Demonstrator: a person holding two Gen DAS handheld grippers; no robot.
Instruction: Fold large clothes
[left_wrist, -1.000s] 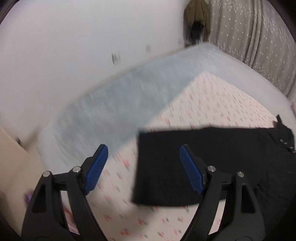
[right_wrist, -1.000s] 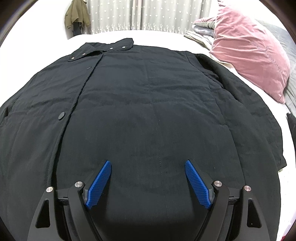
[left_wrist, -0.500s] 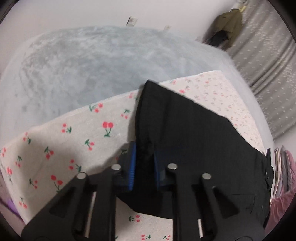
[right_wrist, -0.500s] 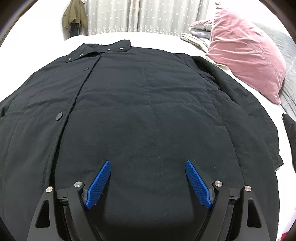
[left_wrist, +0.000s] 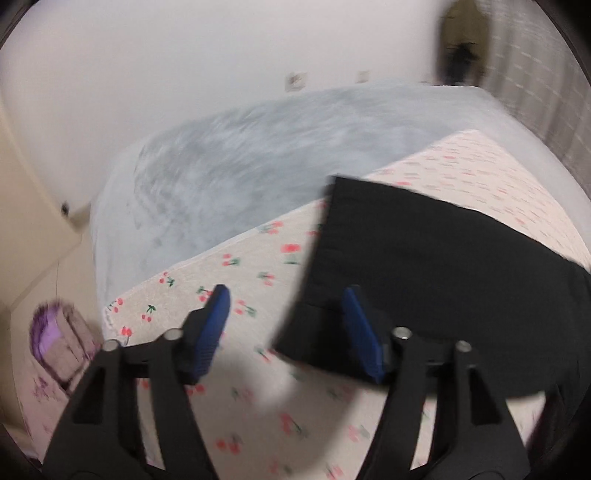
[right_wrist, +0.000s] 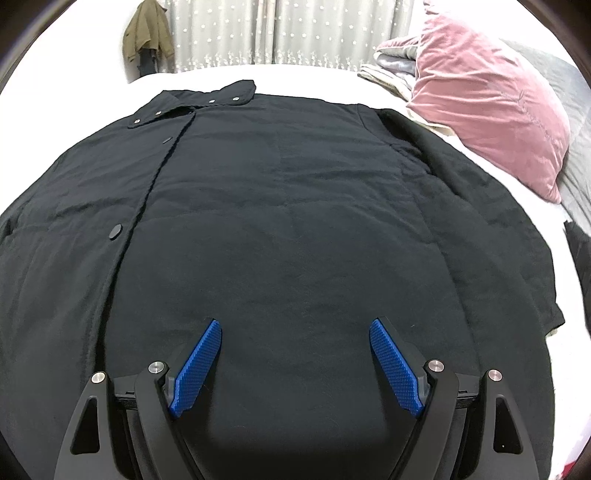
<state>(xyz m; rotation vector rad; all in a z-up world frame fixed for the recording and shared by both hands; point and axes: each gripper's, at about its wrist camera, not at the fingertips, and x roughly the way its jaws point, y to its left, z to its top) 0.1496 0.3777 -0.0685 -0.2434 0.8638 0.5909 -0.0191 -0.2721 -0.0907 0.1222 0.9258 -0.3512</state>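
Black coat (right_wrist: 295, 221) beneath parted jaws.

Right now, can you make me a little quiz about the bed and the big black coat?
1. True or false: the right hand-held gripper is clamped on the black coat.
2. What colour is the pillow beside the coat? A green, B pink, C yellow.
3. Fill in: the sheet under the coat sleeve near the left hand-held gripper is printed with ____.

Key: 1 false, it is open. 2 B. 3 cherries.
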